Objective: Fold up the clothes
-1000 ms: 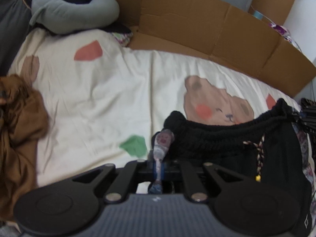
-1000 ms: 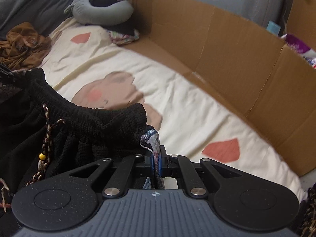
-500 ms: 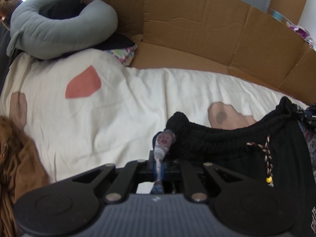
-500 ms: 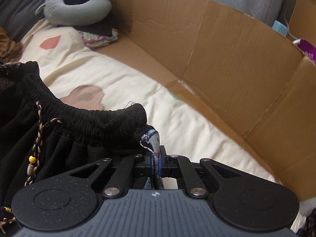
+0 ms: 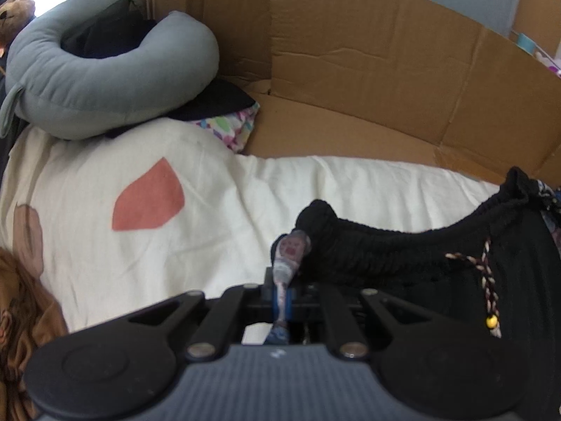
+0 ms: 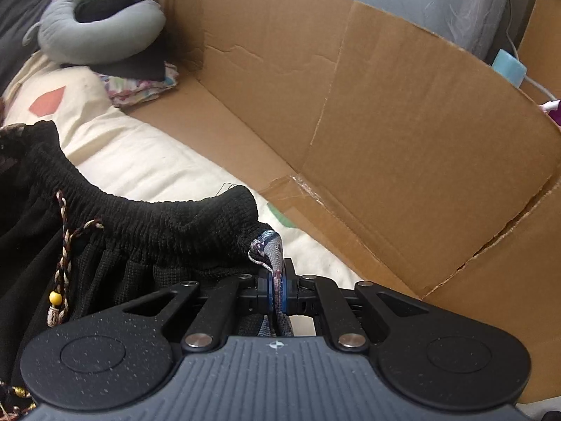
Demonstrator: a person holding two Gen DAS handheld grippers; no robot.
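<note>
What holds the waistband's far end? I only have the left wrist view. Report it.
Observer: The right gripper is shut on the waistband, at its patterned corner.
Operator: Tell me what's ahead of that gripper.
Observer: The cardboard wall, with a tear along its fold.
Operator: Report the sheet by that corner.
Observer: A green patch shows on the sheet just past the waistband.
</note>
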